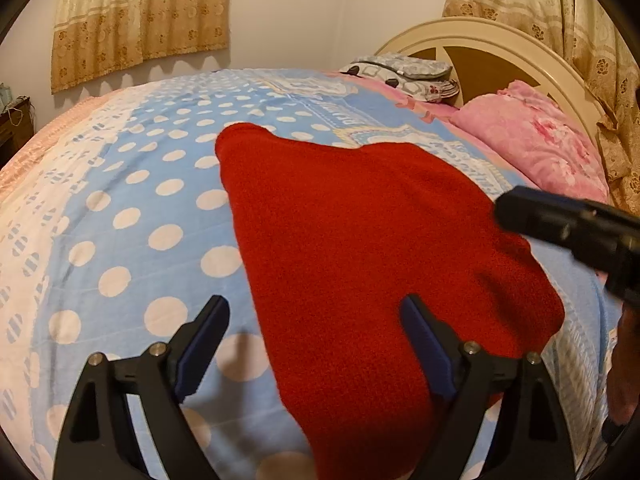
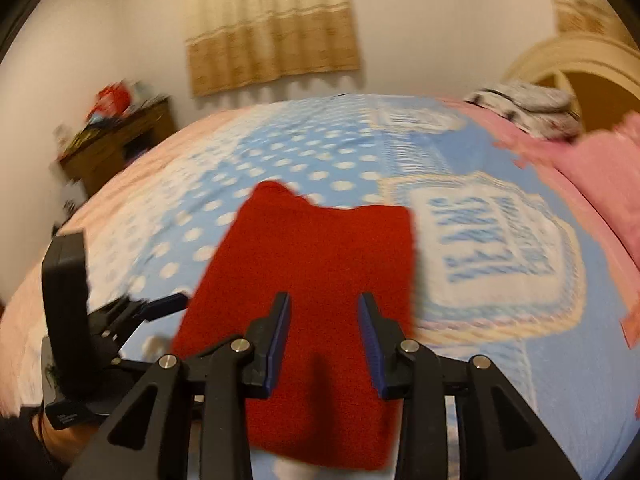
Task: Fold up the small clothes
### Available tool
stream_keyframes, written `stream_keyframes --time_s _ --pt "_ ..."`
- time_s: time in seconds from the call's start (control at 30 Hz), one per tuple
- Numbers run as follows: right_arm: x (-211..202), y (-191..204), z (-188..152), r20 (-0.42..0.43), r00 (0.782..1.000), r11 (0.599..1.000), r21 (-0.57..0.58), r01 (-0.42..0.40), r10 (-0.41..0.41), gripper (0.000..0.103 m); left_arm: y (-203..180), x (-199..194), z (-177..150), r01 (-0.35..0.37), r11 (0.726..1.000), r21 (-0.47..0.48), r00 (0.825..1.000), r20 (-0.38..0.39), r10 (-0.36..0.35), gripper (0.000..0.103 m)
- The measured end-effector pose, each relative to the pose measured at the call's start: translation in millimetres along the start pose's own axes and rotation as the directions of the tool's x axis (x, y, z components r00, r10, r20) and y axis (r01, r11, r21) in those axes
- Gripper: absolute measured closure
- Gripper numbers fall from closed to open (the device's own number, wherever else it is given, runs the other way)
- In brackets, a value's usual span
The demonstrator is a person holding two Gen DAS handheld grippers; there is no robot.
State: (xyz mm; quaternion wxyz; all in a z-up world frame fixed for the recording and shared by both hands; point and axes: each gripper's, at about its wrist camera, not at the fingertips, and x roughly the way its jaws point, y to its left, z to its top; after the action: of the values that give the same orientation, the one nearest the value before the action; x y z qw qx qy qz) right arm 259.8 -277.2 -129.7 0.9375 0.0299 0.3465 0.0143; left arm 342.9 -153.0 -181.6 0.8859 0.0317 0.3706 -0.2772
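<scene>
Warm, yellowish indoor light fills both views, moderately bright, with no harsh glare. In the left wrist view the picture is mostly sharp: the red garment (image 1: 372, 248) and the polka-dot bedspread (image 1: 132, 216) read clearly, though the other hand-held gripper (image 1: 568, 232) entering at the right is soft and smeared. Soft shadows fall under the fingers onto the bed. The right wrist view is motion-blurred throughout; dots and lettering on the bedspread (image 2: 500, 240) streak. Both views show strong fisheye bulging, with dark vignetted corners and curved curtains (image 1: 140, 16) at the edges.
</scene>
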Motion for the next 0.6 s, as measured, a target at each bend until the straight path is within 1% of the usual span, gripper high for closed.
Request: stream_keyframes --time_s 0.1,0.2,0.27,0.37,0.43,0.5,0.6 --pt "13.4 11.1 -3.4 -0.017 0.999 0.998 -0.044 -0.040 0.039 0.067 1.0 -0.3 -0.3 0.001 1.000 -0.005 1.000 0.000 -0.001 0.011" --pt "26.8 10.4 -12.4 -0.054 0.997 0.998 -0.037 -0.055 0.053 0.067 3.7 1.4 0.2 0.008 1.000 -0.017 1.000 -0.006 -0.008 0.009" --pt "36.2 5.1 -18.6 -0.094 0.995 0.999 -0.025 -0.043 0.041 0.067 1.6 2.7 -0.4 0.000 1.000 -0.008 1.000 -0.009 0.000 0.008" --pt "41.1 -9.6 -24.4 -0.113 0.993 0.999 0.018 -0.026 0.028 0.068 0.6 2.8 -0.3 0.000 1.000 -0.006 1.000 -0.009 0.000 0.008" --pt "42.3 -10.1 -24.2 -0.117 0.993 1.000 0.014 -0.027 0.028 0.068 0.7 1.4 -0.2 0.000 1.000 -0.008 1.000 -0.003 0.000 0.007" --pt "43.7 -9.0 -22.5 -0.126 0.992 1.000 0.007 -0.010 0.010 0.069 -0.3 0.1 -0.8 -0.006 1.000 -0.004 1.000 0.003 0.006 0.007" --pt "42.9 -13.2 -17.1 -0.127 0.991 0.999 0.039 -0.032 0.037 0.069 0.3 1.3 -0.7 -0.008 1.000 -0.004 1.000 -0.001 0.008 0.006"
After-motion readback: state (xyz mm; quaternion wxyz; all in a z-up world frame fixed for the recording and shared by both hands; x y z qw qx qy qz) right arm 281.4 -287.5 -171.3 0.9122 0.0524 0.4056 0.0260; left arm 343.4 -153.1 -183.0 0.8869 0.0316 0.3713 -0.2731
